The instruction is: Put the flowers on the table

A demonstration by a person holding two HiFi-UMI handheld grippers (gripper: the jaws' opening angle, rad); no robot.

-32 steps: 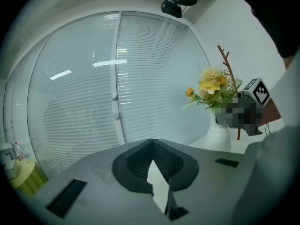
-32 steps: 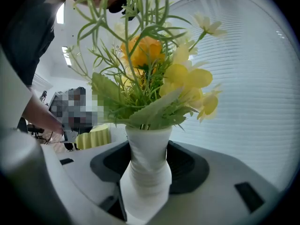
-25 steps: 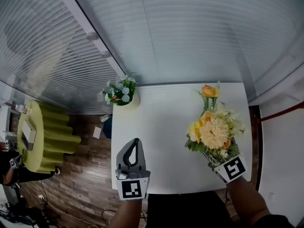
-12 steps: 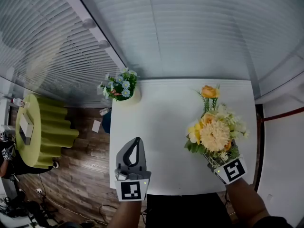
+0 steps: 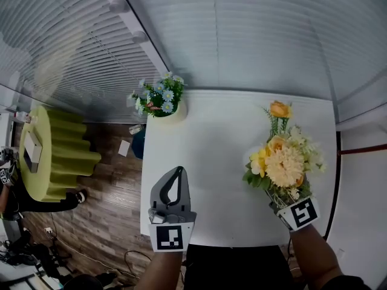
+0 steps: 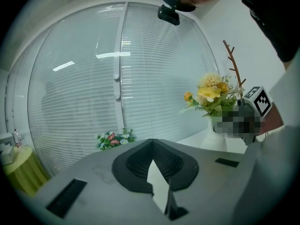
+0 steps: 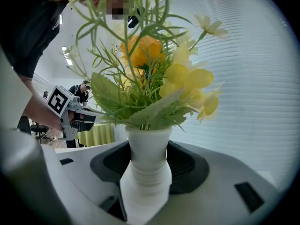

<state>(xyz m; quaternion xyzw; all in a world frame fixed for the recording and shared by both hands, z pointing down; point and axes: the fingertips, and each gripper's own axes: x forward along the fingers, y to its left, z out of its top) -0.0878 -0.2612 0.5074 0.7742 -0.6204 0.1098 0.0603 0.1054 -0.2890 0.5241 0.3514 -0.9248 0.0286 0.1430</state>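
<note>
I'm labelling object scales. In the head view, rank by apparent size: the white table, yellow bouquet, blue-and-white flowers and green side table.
1. White table.
2. Yellow bouquet and green side table look alike; the bouquet is nearer the camera, so unranked.
3. Blue-and-white flowers, smallest.

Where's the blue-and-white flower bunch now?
Head view: blue-and-white flower bunch at the white table's far left corner, beside the window blinds, away from the yellow bouquet.
</note>
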